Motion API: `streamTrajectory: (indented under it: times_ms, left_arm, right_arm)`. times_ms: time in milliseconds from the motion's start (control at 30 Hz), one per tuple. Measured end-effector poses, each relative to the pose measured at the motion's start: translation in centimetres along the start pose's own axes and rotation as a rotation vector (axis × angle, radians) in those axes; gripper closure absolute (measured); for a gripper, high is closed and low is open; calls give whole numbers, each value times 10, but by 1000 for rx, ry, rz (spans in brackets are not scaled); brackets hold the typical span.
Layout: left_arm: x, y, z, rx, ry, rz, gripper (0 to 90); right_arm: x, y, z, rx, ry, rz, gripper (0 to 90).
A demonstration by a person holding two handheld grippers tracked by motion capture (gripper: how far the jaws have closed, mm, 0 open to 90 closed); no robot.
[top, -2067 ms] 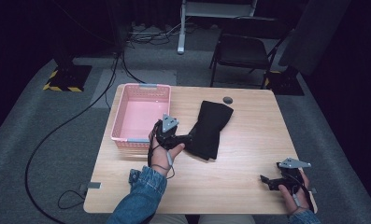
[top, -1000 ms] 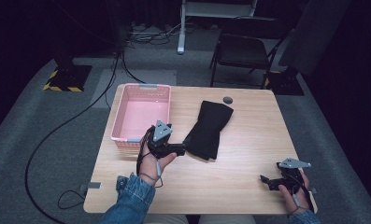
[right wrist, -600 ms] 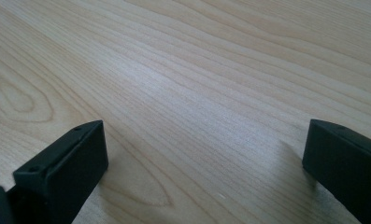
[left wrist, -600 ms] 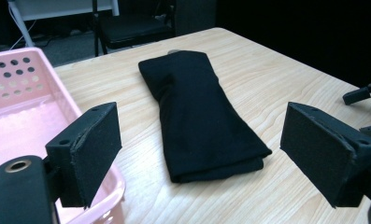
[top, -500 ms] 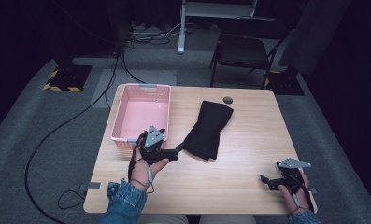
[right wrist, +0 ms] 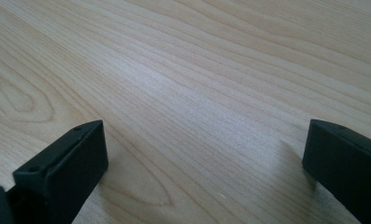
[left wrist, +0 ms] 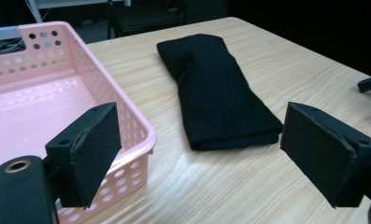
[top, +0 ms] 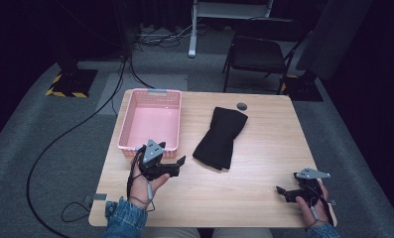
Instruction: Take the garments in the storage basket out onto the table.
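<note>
From the high view, my left gripper (top: 177, 165) has pulled back toward the near edge of the table (top: 264, 198) — two seconds ago it was up against the near end of the black cloth (top: 221, 137), and now it sits clear of it, near the pink basket's (top: 126, 130) near right corner, jaws spread and holding nothing. The cloth lies folded at mid-table, right of the basket, and looks unmoved through the earlier pictures. My right gripper (top: 288, 193) has stayed parked at the near right corner, well apart from everything.

In the left gripper view, my two pads (left wrist: 90, 154) stand wide apart with bare wood between them. The cloth (left wrist: 218, 91) lies ahead, apart from the jaws, its folded near end facing me; the basket (left wrist: 122, 112) is empty, its corner just beside my left pad.

In the right gripper view, the jaws are open over plain tabletop (right wrist: 188, 93) — nothing between them.

I read this as a retreat without a grab: the cloth isn't picked up, and the basket awaits it. I'd likely need to come in again, lower and squarer on that folded end.
</note>
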State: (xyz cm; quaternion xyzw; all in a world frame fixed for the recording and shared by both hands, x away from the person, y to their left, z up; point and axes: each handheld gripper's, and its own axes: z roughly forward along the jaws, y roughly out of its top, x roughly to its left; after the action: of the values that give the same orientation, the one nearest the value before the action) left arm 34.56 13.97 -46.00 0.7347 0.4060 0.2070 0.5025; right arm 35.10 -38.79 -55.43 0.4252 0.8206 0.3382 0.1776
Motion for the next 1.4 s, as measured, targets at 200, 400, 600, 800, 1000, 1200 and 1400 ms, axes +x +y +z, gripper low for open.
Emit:
streamTrajectory:
  times_ms: [200,400,600,800,1000,1200,1400]
  left_arm:
    - [6,-7,-5,7,20,16,120]
    - [10,-15,-9,11,37,22,120]
    - [14,-22,-12,17,47,10,118]
    - [17,-28,-14,31,57,14,119]
    - [24,-35,-18,43,72,9,119]
    - [30,-43,-22,54,93,-4,119]
    - [35,-51,-27,62,112,-16,119]
  right_arm:
    - [0,0,0,0,0,0,0]
    - [0,0,0,0,0,0,0]
    - [0,0,0,0,0,0,0]
    - [0,0,0,0,0,0,0]
    - [0,0,0,0,0,0,0]
    - [0,0,0,0,0,1,0]
    - [0,0,0,0,-1,1,0]
